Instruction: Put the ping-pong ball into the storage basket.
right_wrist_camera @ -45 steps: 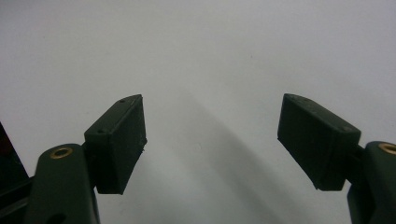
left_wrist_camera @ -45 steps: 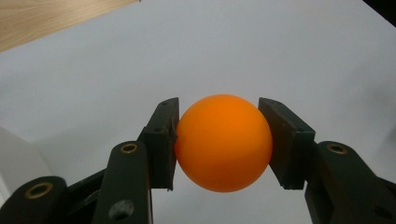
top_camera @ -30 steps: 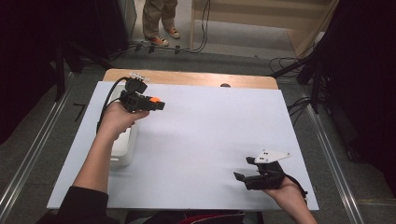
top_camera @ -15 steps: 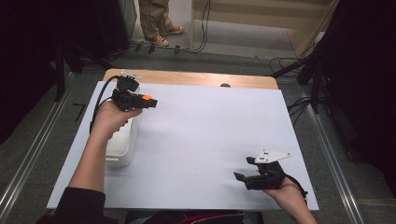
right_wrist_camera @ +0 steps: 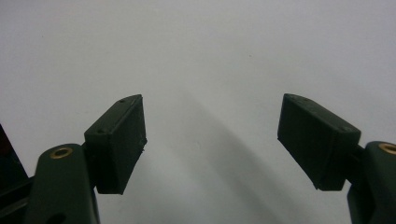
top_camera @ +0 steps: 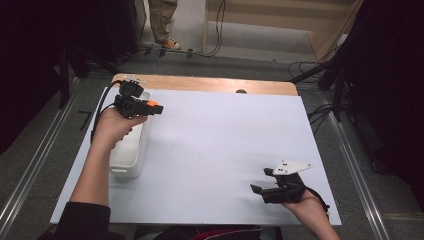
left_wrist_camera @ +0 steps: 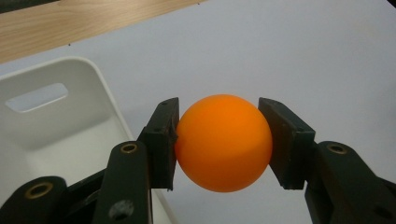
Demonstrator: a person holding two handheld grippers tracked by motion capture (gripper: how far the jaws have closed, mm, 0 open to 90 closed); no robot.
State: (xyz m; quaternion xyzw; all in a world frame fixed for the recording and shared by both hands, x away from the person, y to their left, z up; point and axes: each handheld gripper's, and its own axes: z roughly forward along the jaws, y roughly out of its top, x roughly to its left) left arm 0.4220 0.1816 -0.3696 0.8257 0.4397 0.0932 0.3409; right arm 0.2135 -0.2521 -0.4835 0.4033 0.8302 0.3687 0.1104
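A bin (top_camera: 131,152) sits on the bench (top_camera: 220,150) near its left edge, with its long side running front to back. The left gripper (top_camera: 145,106) is held above the far end of the bin, just over its right wall, with a ball (left_wrist_camera: 223,143) between its jaws. The right gripper (top_camera: 261,186) is well apart from them, low over the bench's near right corner, its jaws pointing left.

We see the white tabletop (top_camera: 215,150) evenly lit from above in the high view, while the room around it falls into deep black. In the left gripper view the ball (left_wrist_camera: 223,142) is sharp, with soft highlights and no glare. In the right gripper view a soft shadow falls between the tongs (right_wrist_camera: 212,140), and the corners darken.
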